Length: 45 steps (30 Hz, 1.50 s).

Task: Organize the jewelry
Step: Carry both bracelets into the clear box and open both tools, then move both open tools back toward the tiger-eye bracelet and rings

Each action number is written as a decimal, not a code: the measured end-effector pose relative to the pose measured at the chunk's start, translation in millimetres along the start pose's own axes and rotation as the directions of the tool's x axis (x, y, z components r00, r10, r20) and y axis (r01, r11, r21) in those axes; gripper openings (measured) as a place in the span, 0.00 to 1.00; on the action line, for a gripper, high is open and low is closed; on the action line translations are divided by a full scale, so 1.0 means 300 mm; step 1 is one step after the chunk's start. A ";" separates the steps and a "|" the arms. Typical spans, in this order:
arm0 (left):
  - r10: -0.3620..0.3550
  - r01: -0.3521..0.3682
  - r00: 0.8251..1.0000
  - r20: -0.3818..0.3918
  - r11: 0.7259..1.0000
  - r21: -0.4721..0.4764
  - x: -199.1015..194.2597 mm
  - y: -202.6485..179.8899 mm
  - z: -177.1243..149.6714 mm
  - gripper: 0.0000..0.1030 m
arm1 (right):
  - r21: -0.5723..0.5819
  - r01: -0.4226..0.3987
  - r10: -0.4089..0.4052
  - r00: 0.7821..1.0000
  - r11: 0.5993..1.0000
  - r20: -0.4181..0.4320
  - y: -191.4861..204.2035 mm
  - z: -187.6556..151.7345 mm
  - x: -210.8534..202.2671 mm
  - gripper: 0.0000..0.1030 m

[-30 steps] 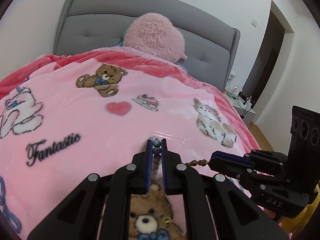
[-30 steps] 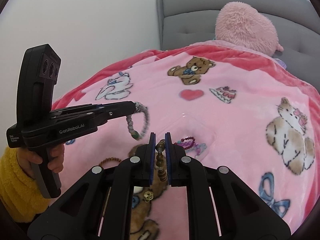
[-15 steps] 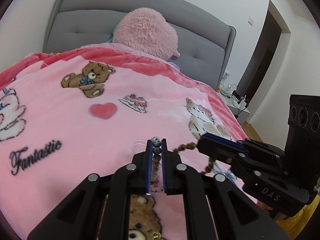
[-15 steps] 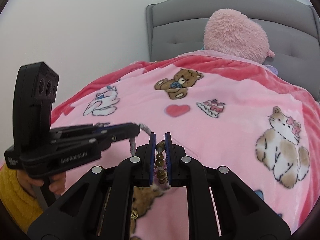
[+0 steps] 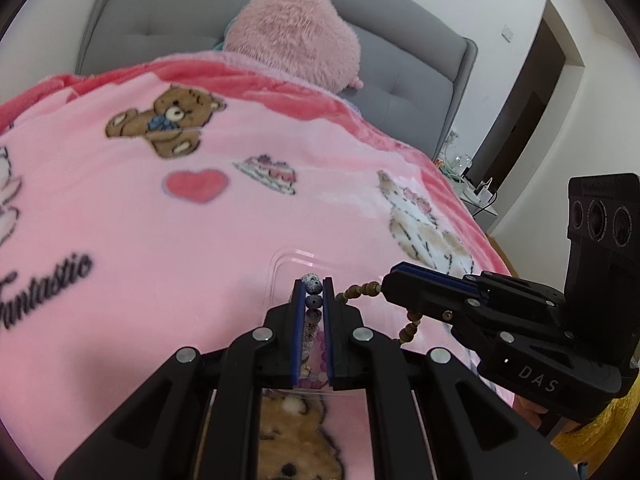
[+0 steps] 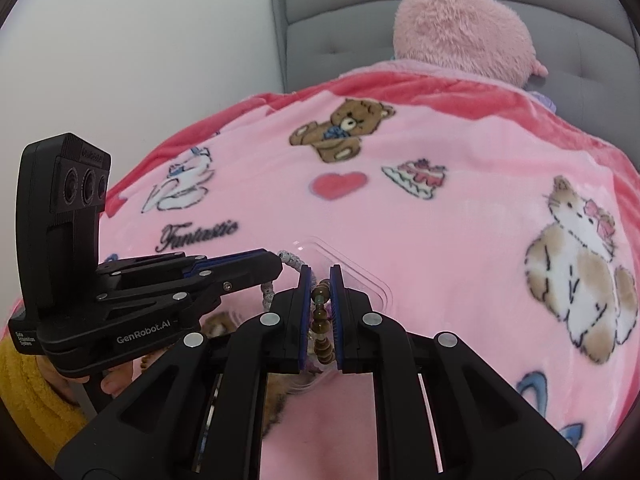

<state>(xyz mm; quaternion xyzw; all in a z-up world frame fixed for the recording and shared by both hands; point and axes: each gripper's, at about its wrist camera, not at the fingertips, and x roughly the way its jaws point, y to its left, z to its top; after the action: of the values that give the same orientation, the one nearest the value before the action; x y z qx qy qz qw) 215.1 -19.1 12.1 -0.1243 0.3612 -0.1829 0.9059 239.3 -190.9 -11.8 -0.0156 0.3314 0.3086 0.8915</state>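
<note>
Hovering now over the clear tray [image 5: 280, 268], both claws have moved in: left claw [image 5: 312, 292] pinches a speckled bracelet [image 5: 312, 285], right claw [image 6: 320, 280] a brown one [image 6: 320, 312], ready for release.

The left gripper [image 5: 312, 304] is pinching a speckled grey bead bracelet [image 5: 312, 294] above a clear plastic tray [image 5: 280, 264] lying on the pink blanket [image 5: 160, 240]. Just beside it, the right gripper [image 5: 394, 280] is clamping a brown bead bracelet [image 5: 360, 291].
</note>
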 end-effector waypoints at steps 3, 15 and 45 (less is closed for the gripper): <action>0.006 -0.006 1.000 -0.018 1.000 -0.001 0.023 0.006 -0.010 0.08 | -0.005 -0.003 0.003 1.000 1.000 -0.018 -0.002 -0.012 0.024 0.09; 0.040 -0.038 0.997 -0.059 0.998 0.042 0.063 0.026 -0.043 0.08 | -0.034 0.023 -0.026 0.996 0.999 -0.082 0.000 -0.056 0.079 0.09; -0.013 0.011 0.999 0.036 0.998 0.058 -0.106 0.021 -0.031 0.28 | 0.070 -0.063 0.062 0.998 0.996 0.014 -0.032 -0.050 -0.097 0.32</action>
<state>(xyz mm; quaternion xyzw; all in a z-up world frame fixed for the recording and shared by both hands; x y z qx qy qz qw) 188.7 -0.9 22.6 -0.1037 0.3384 -0.1964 0.9144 218.7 -217.8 -7.8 0.0278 0.3372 0.3245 0.8833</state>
